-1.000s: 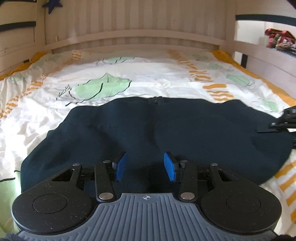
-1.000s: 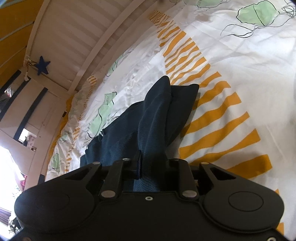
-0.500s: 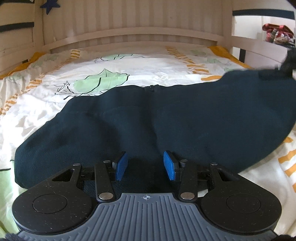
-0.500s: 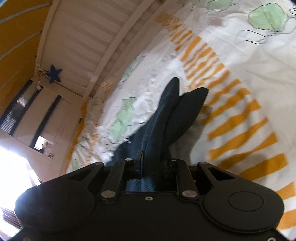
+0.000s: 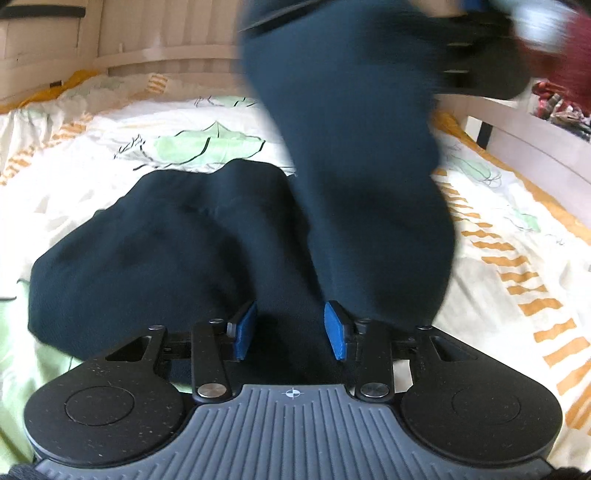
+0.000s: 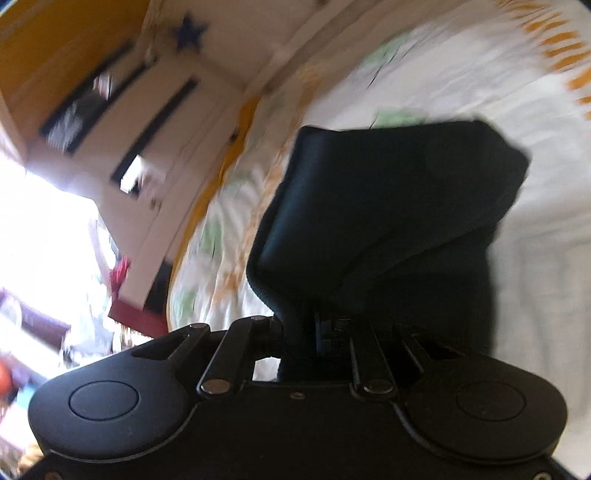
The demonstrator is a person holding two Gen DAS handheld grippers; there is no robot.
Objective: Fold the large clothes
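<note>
A large dark navy garment point(image 5: 166, 251) lies on the patterned bed sheet point(image 5: 92, 155). Its right part point(image 5: 362, 147) is lifted high and hangs over the middle. My left gripper point(image 5: 290, 328) sits low over the garment's near edge; its blue pads point(image 5: 243, 328) stand apart and are closing a little, with cloth between them but not pressed. My right gripper point(image 6: 306, 325) is shut on a bunched edge of the garment point(image 6: 388, 206). In the left wrist view the right gripper point(image 5: 480, 55) is a blur at the top right, carrying the cloth.
A pale wooden headboard point(image 5: 166, 44) closes the far end of the bed and a side rail point(image 5: 517, 133) runs along the right. A dark red sleeve point(image 5: 572, 59) shows behind the right gripper. A blue star point(image 6: 190, 33) hangs on the wall.
The right gripper has swung up and leftwards with the garment's right end, lifting it off the sheet and over the middle. The left gripper has stayed in place.
</note>
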